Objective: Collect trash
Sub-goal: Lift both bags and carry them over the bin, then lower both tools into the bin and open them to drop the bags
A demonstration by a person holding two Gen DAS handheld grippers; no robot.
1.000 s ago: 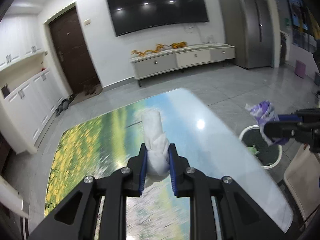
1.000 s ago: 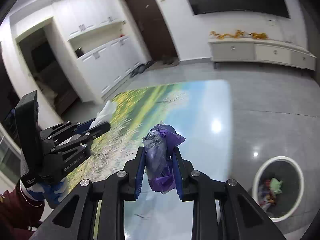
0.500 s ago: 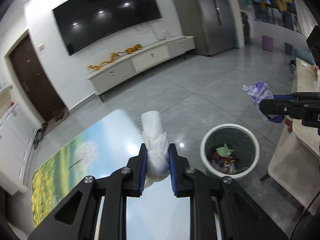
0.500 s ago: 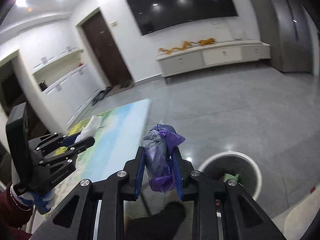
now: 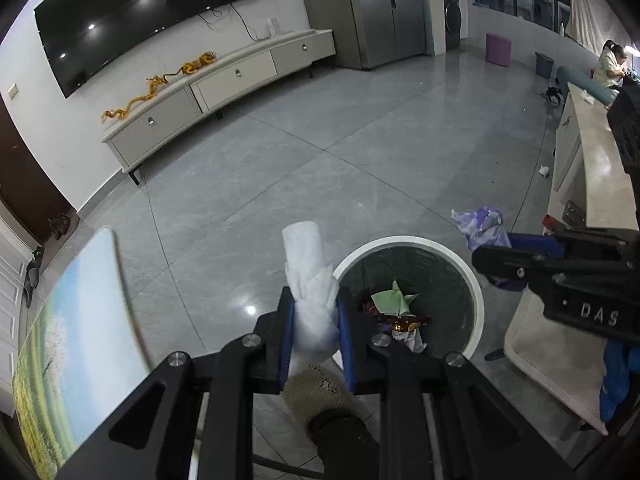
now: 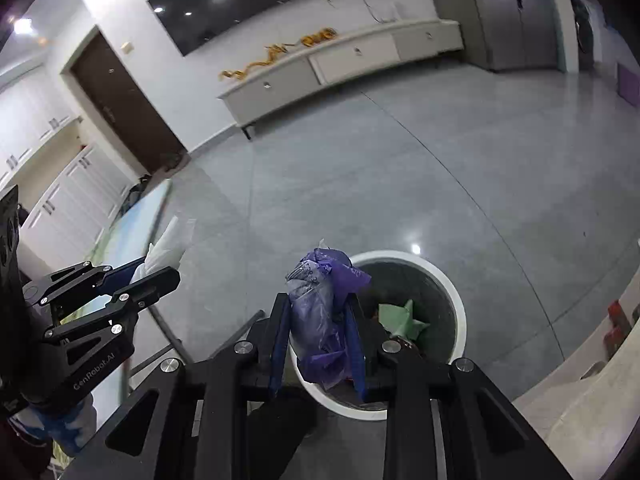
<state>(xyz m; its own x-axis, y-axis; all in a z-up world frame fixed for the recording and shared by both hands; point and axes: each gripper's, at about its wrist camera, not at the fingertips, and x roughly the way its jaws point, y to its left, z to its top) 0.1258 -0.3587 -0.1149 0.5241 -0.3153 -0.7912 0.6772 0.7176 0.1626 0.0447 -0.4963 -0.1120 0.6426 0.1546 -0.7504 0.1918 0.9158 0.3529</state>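
Note:
My left gripper (image 5: 314, 308) is shut on a crumpled white paper towel (image 5: 308, 280) and holds it just left of the round white-rimmed trash bin (image 5: 472, 280) on the floor. My right gripper (image 6: 318, 316) is shut on a crumpled purple plastic bag (image 6: 320, 312) and holds it over the near left rim of the same bin (image 6: 456, 300). The bin holds green paper and other wrappers. In the left wrist view the right gripper (image 5: 492, 256) with the purple bag (image 5: 482, 226) hangs at the bin's right side. In the right wrist view the left gripper (image 6: 156, 268) is at the left.
The glass table with a landscape print (image 5: 68, 320) lies to the left of the bin. A beige chair or bench (image 5: 560, 360) stands right of the bin. A grey tiled floor (image 5: 320, 160) stretches to a low TV cabinet (image 5: 216, 84). My dark shoe (image 5: 344, 436) is below the left gripper.
Both grippers have swung away from the table to the bin and tilted down. The bin is now close under both. Each keeps its hold on its trash.

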